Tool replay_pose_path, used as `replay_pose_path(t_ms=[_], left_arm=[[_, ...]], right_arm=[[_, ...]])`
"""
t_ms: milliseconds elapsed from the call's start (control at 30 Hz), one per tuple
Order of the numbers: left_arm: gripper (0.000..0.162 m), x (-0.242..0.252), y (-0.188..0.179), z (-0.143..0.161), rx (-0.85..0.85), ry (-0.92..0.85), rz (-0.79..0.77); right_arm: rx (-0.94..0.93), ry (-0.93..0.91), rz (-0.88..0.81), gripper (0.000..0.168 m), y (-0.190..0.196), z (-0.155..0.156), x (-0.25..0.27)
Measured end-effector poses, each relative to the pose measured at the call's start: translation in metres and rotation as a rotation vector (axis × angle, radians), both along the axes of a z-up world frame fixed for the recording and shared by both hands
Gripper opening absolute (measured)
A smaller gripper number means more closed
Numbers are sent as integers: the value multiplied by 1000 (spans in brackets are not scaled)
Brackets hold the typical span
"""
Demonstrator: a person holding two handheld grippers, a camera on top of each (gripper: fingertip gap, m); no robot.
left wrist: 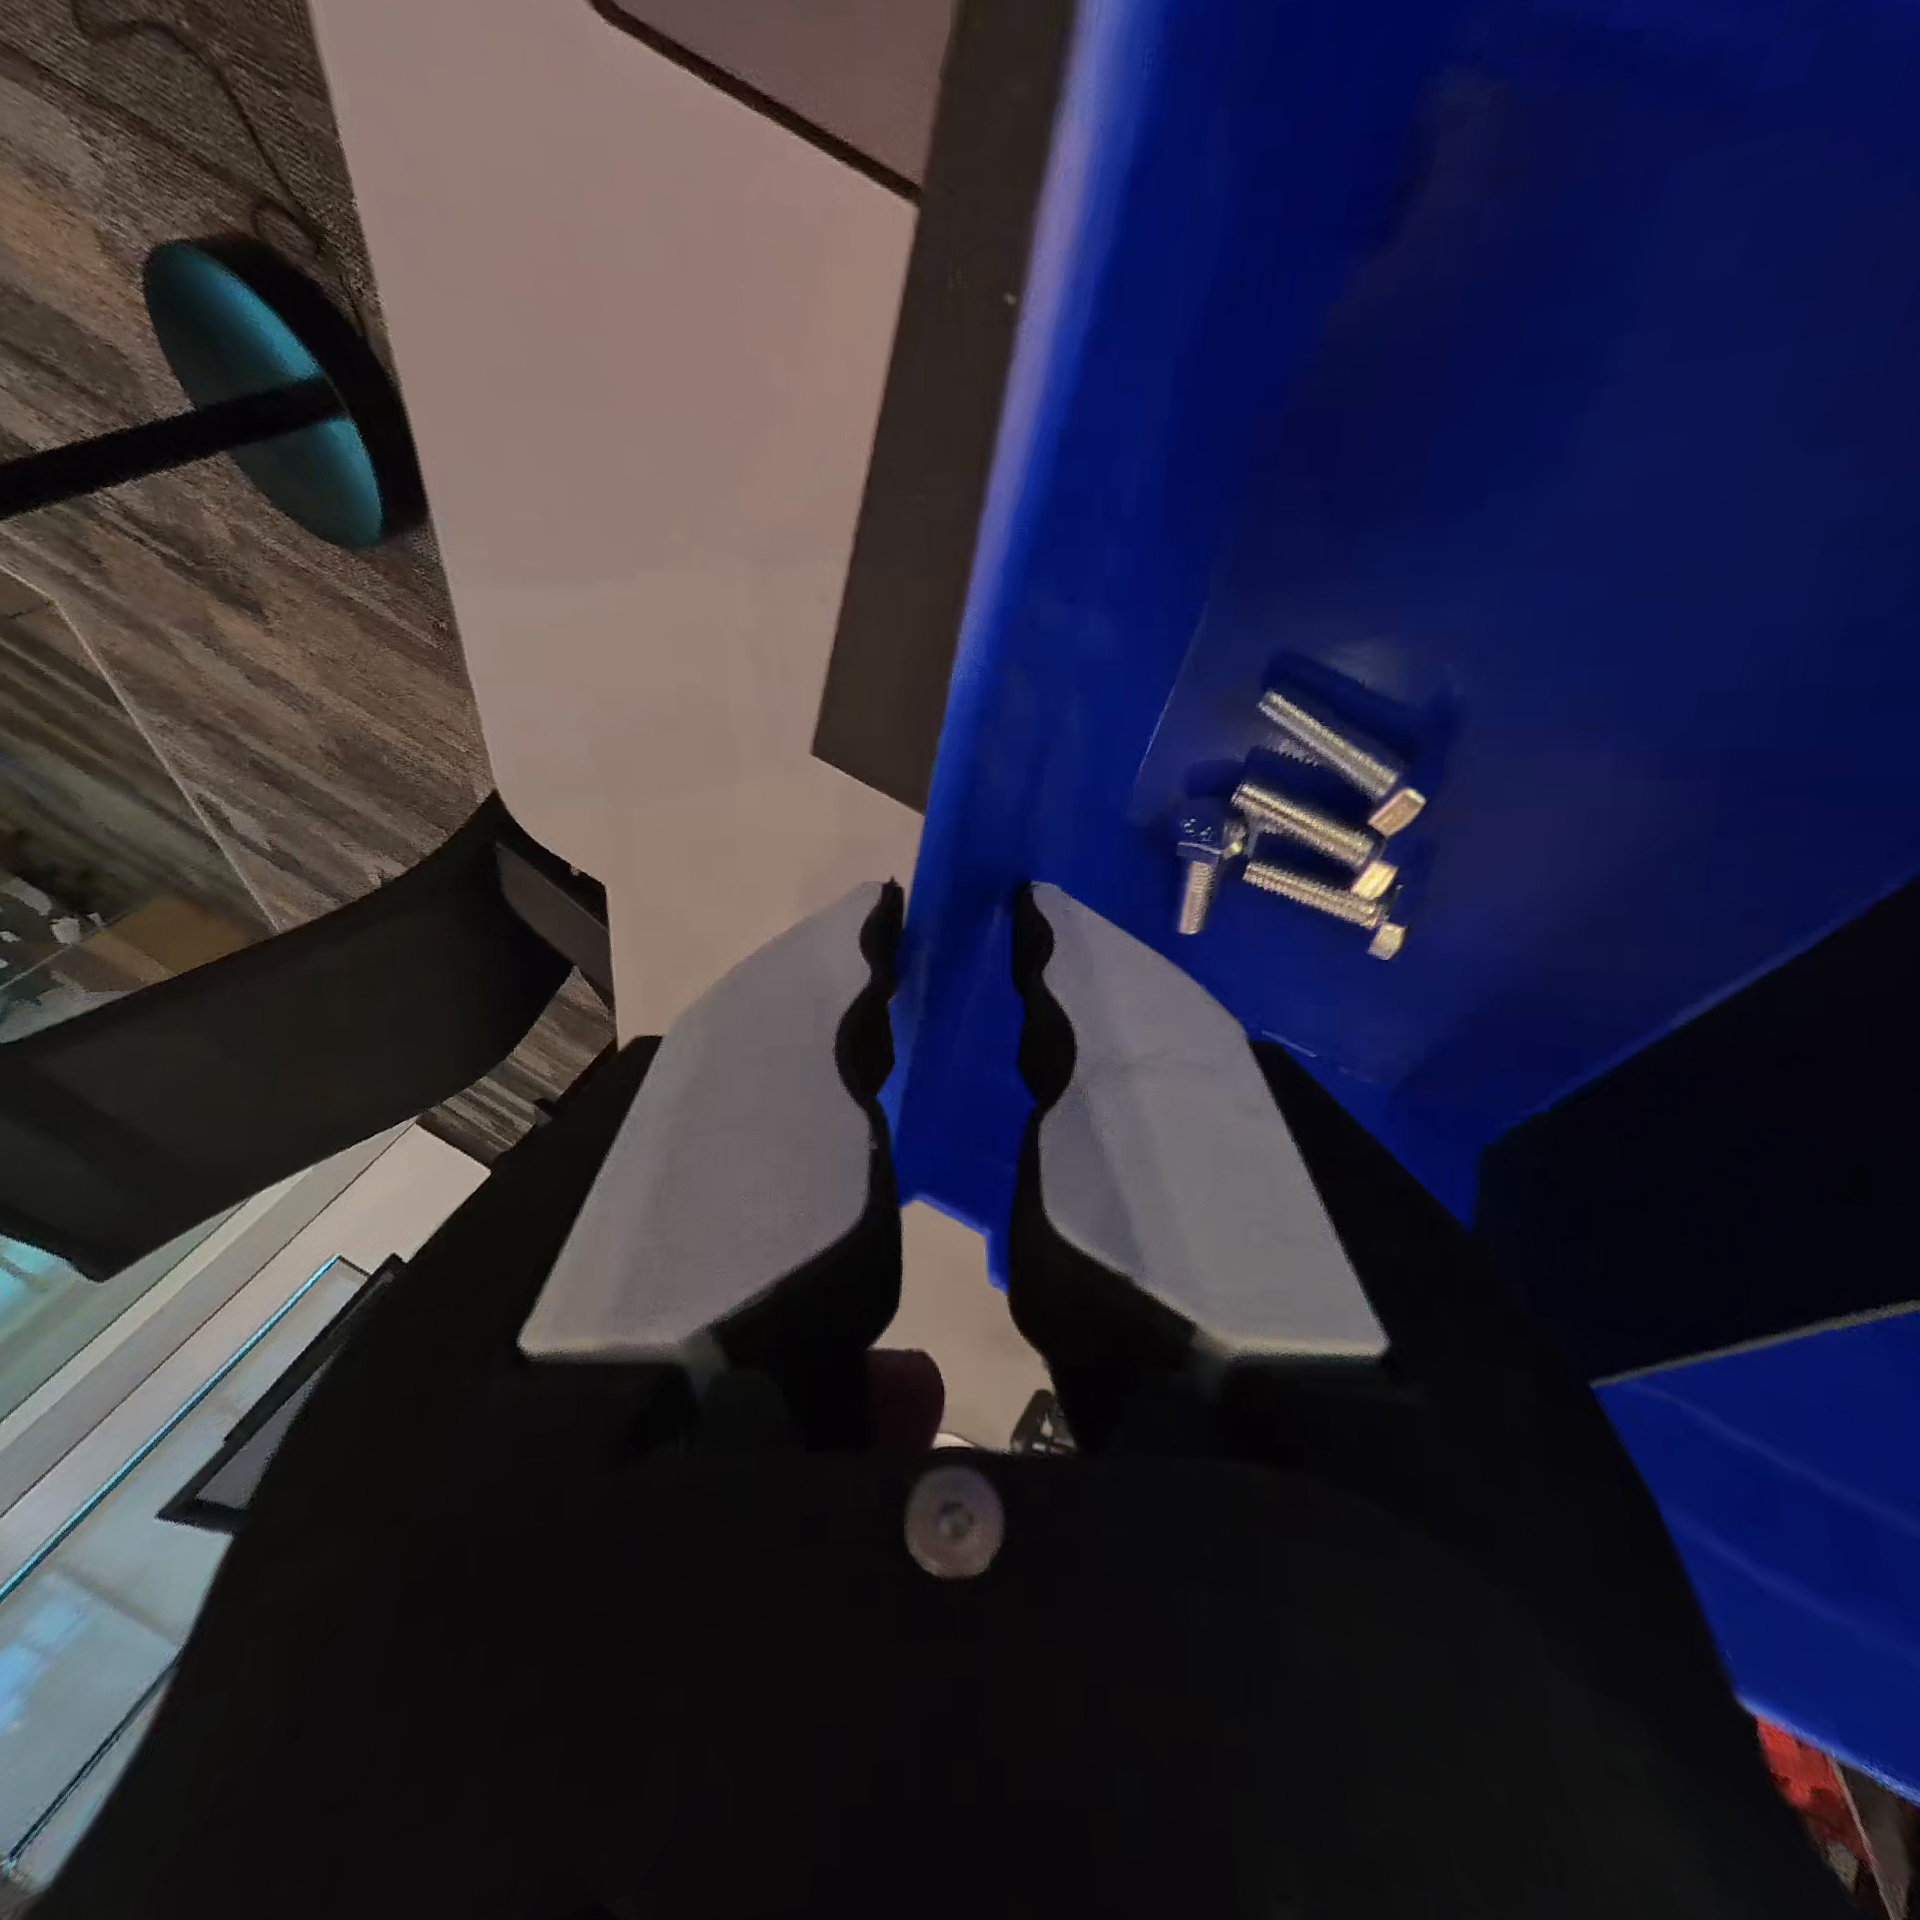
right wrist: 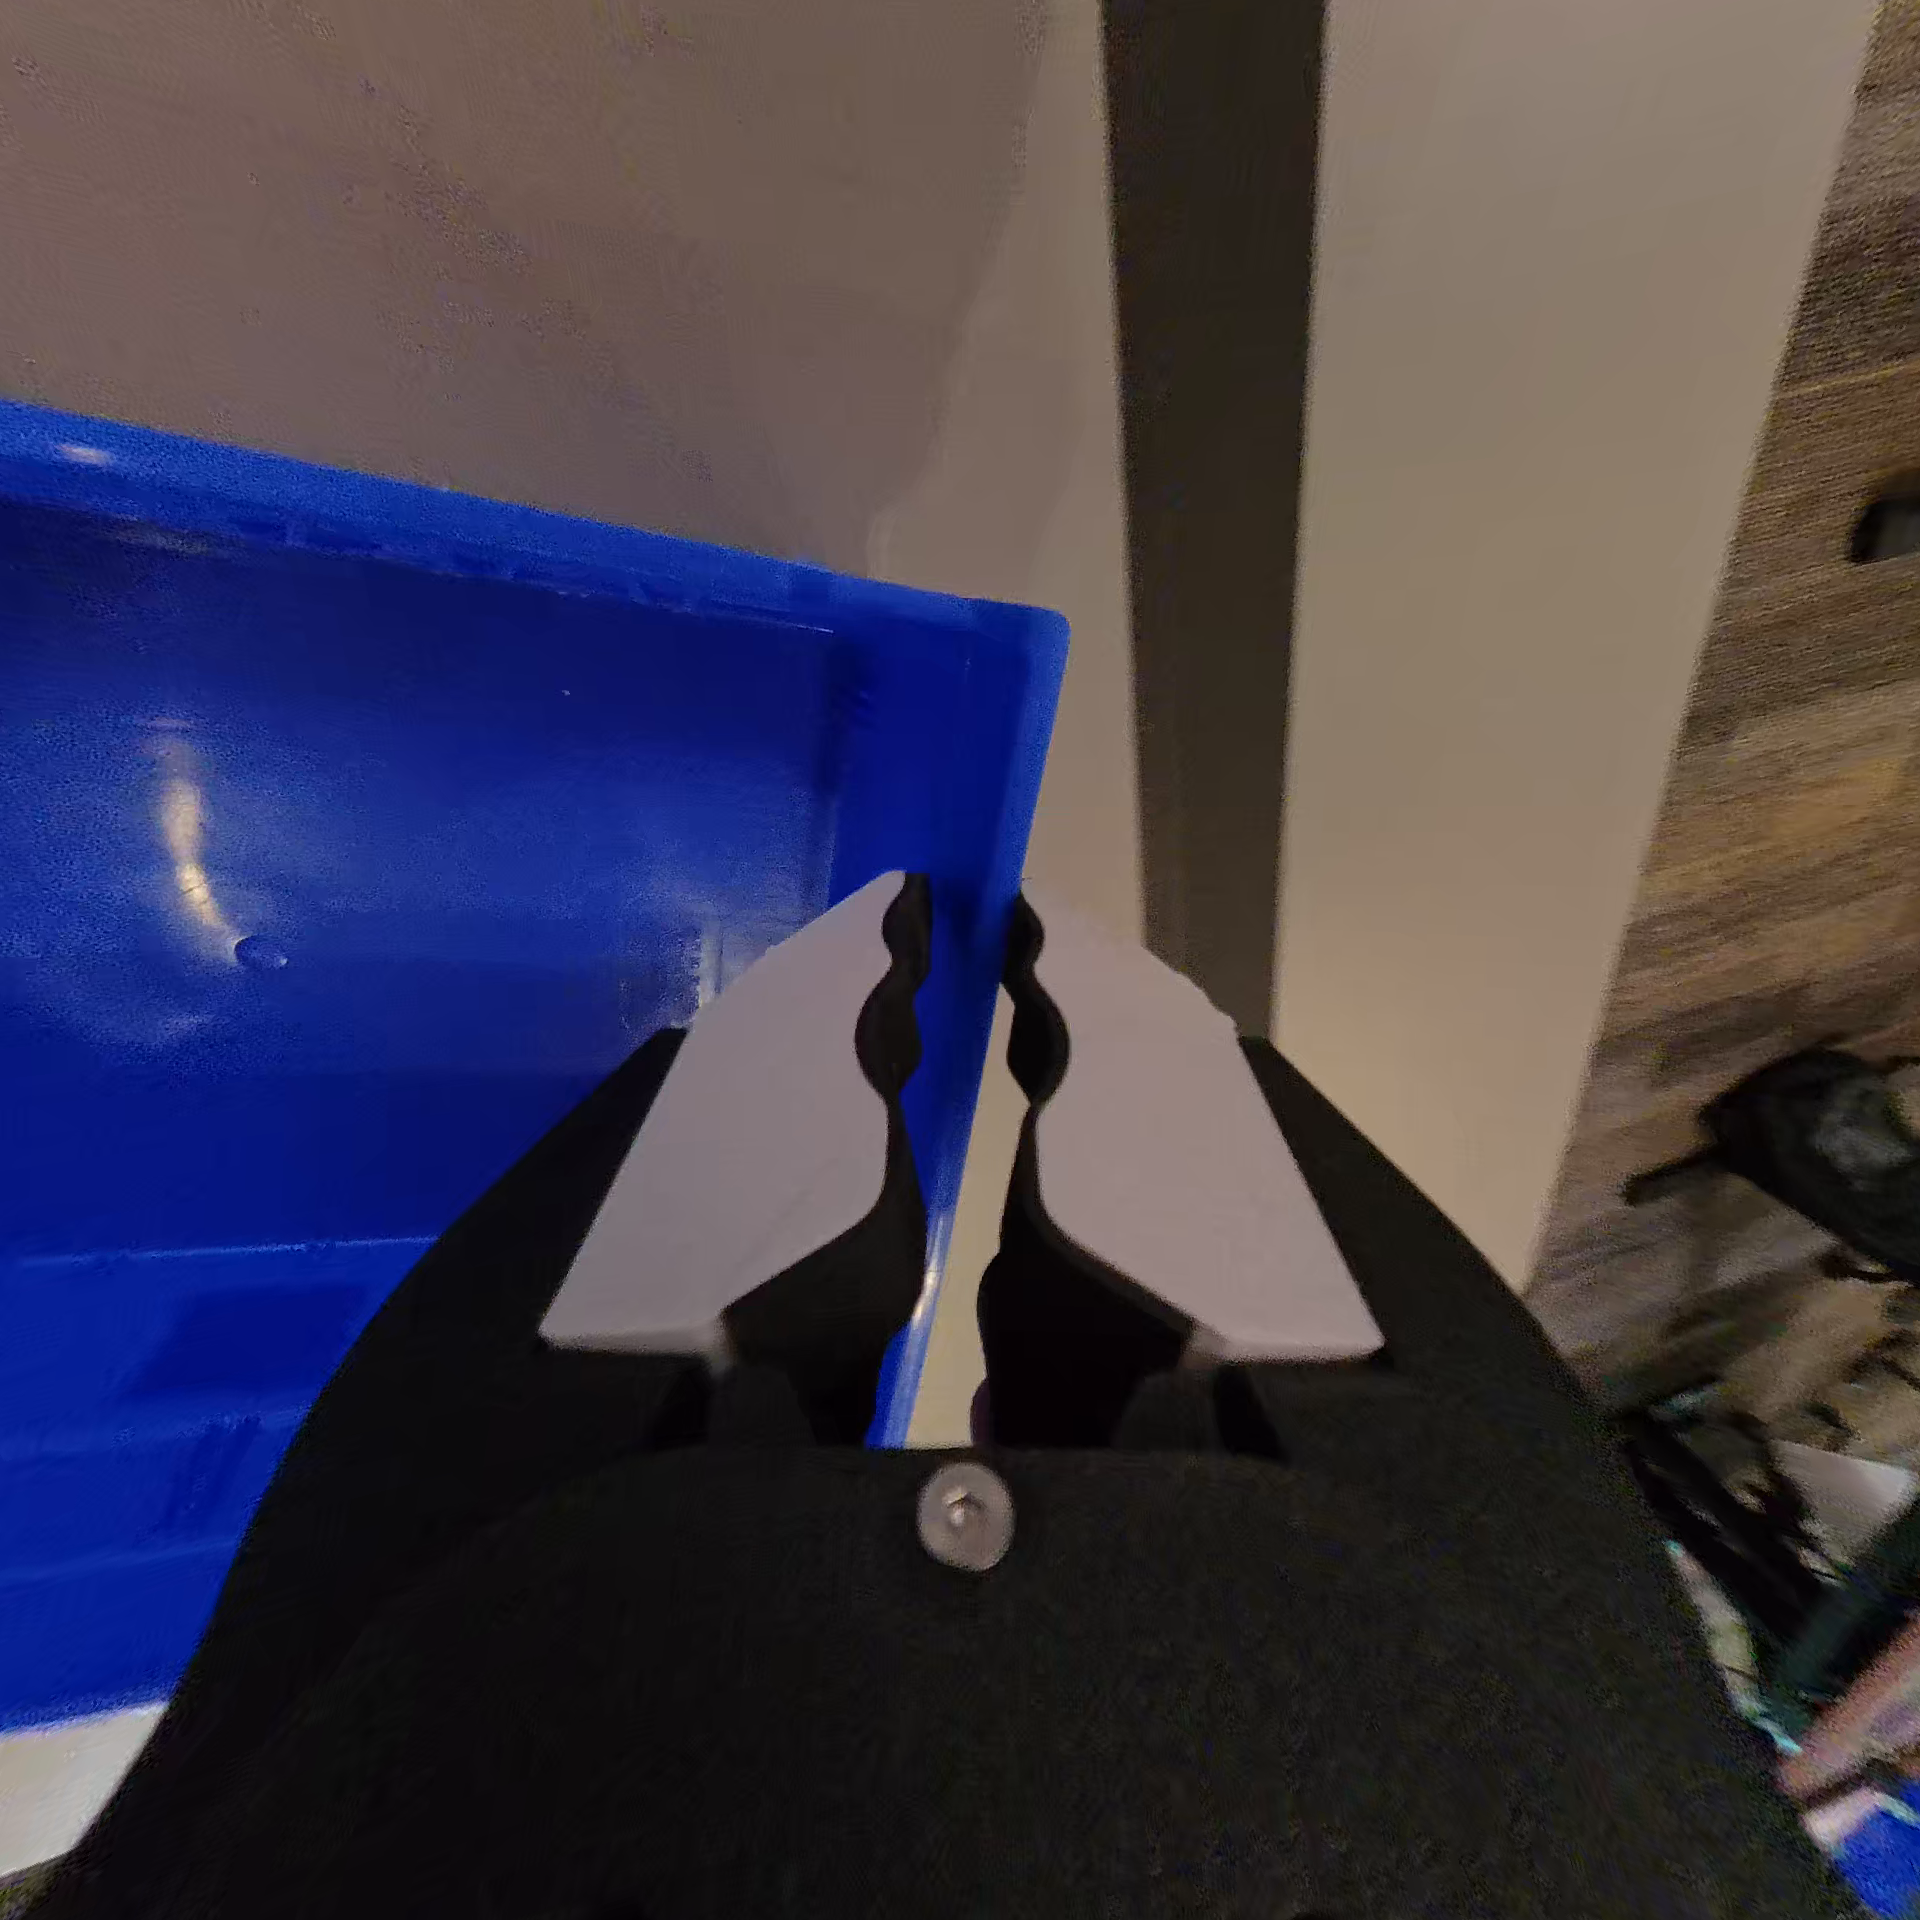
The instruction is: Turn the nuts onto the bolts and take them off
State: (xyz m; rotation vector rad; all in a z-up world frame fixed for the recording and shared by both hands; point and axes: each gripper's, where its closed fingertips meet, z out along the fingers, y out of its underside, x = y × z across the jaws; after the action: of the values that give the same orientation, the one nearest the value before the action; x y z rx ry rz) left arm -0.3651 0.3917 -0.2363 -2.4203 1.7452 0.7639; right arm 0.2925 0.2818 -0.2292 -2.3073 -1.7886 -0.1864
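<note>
Both tongs, left (left wrist: pixel 956 904) and right (right wrist: pixel 966 894), clamp the blue bin's (left wrist: pixel 1558 416) walls; four bolts (left wrist: pixel 1299 821) lie inside.

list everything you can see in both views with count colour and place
bin: one, blue, on the table, its wall between each gripper's jaws
bolts: four, silver, piled on the bin floor in the left wrist view
table: one, pale, under the bin
strip: one, dark, running across the table past the bin's corner
floor: grey wood-look, beyond the table edge
disc: one, teal, on the floor at far left
nuts: none to be seen in either view
left gripper: one, black with grey fingers, jaws closed on the bin's wall
right gripper: one, black with grey fingers, jaws closed on the bin's wall near a corner
</note>
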Motion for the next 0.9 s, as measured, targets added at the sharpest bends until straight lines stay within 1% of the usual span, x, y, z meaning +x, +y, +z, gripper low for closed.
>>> replay_pose_path(t_ms=[167, 400, 533, 600, 667, 800, 900], left_arm=[[21, -2, 27, 0, 45, 28, 3], [21, -4, 44, 0, 42, 19, 40], [21, -7, 54, 1, 75, 11, 64], [22, -8, 56, 1, 70, 31, 46], [22, -8, 58, 1, 62, 33, 70], [22, -8, 64, 1, 60, 40, 48], [22, -8, 66, 1, 66, 53, 16]], right_arm=[[70, -51, 127, 14, 44, 0, 1], [119, -77, 165, 16, 92, 0, -2], [139, -67, 183, 16, 108, 0, -4], [141, -65, 178, 16, 114, 0, -4], [154, -64, 177, 16, 121, -1, -5], [178, -30, 165, 17, 132, -1, -6], [185, -22, 161, 18, 133, -1, -6]])
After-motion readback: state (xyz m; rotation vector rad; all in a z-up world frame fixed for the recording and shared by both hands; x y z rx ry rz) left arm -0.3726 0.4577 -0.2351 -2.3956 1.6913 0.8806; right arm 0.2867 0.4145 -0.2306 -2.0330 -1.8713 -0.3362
